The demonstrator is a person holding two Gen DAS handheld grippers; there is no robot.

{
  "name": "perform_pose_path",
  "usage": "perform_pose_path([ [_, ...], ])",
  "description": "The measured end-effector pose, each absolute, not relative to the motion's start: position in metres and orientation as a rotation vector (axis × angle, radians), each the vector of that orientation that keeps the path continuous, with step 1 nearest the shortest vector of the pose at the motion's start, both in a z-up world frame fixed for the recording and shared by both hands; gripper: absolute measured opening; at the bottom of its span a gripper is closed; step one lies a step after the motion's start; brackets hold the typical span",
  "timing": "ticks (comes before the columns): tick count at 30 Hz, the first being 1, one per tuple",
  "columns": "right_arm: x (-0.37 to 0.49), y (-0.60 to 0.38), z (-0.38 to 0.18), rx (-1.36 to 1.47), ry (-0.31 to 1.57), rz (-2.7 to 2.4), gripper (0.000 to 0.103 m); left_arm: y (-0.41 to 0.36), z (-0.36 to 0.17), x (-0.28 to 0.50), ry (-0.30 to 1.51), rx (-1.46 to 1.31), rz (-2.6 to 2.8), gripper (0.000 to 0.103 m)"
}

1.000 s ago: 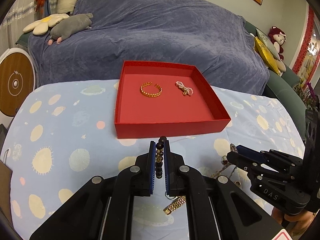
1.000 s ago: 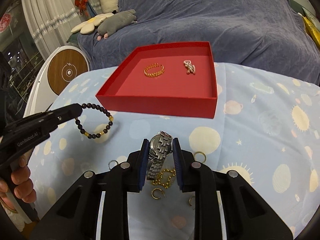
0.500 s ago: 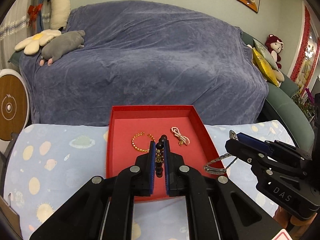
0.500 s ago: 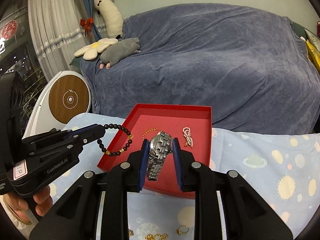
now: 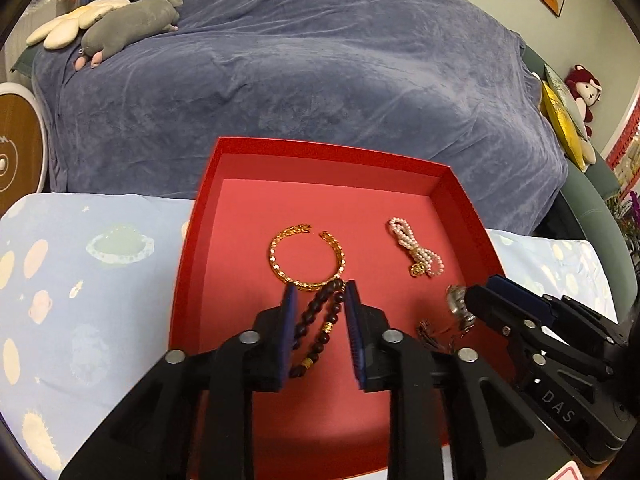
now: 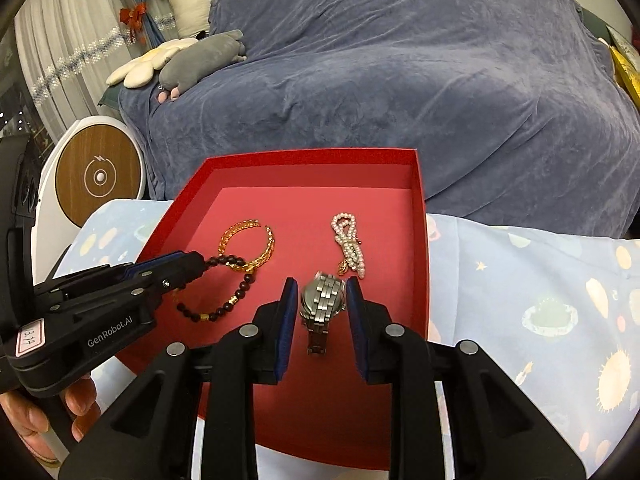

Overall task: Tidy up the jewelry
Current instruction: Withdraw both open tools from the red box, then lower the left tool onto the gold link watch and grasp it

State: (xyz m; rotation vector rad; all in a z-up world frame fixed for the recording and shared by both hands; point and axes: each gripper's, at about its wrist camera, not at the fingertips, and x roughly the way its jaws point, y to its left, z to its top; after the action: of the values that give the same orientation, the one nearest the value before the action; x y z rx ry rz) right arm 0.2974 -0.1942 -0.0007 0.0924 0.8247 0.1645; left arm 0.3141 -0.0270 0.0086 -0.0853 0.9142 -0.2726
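Dropping step: left gripper (image 5: 318,292) opening around bead bracelet (image 6: 224,296), right gripper (image 6: 322,286) opening around watch (image 6: 322,304) (both inside red box (image 6: 420,216)); next, withdrawing for remaining pieces.

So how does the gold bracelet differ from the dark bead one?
The gold bracelet is a shiny band with a gap at the far side; the bead bracelet is a closed string of dark round beads with a few gold ones. The gold bracelet lies clear of any tool; the bead bracelet sits between the opening jaws of the left gripper. Both are inside the red box.
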Motion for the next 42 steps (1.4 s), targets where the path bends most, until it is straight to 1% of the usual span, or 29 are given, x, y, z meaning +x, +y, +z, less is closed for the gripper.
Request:
perform_pose_path([
  [2,0.288,-0.197,0.007,0.088,0.798,0.158,0.039,-0.024,0.012,0.309,0.892,-0.074,-0.250,0.046],
  [4,0.277,-0.202,0.016,0.098,0.782,0.164,0.042,-0.019,0.017,0.303,0.873,-0.070,-0.233,0.054],
  [12,0.186,-0.220,0.054,0.108,0.770,0.173,0.042,0.006,0.053,0.231,0.841,-0.069,-0.204,0.055],
  [16,0.138,-0.226,0.056,0.113,0.789,0.159,0.042,0.012,0.061,0.183,0.814,-0.018,-0.181,0.062],
  [18,0.115,-0.227,0.051,0.128,0.801,0.158,0.042,0.016,0.059,0.157,0.804,-0.003,-0.169,0.063],
  [25,0.068,-0.225,0.019,0.202,0.861,0.161,0.042,0.024,0.030,0.102,0.871,-0.039,-0.182,0.064],
  [30,0.059,-0.217,-0.001,0.152,0.900,0.167,0.042,0.007,0.005,0.082,0.878,0.079,-0.244,0.064],
  [39,0.065,-0.217,-0.023,0.128,0.946,0.161,0.042,-0.026,-0.028,0.085,0.933,0.111,-0.347,0.064],
  [42,0.067,-0.218,-0.027,0.123,0.954,0.159,0.042,-0.032,-0.036,0.091,0.945,0.121,-0.338,0.060],
])
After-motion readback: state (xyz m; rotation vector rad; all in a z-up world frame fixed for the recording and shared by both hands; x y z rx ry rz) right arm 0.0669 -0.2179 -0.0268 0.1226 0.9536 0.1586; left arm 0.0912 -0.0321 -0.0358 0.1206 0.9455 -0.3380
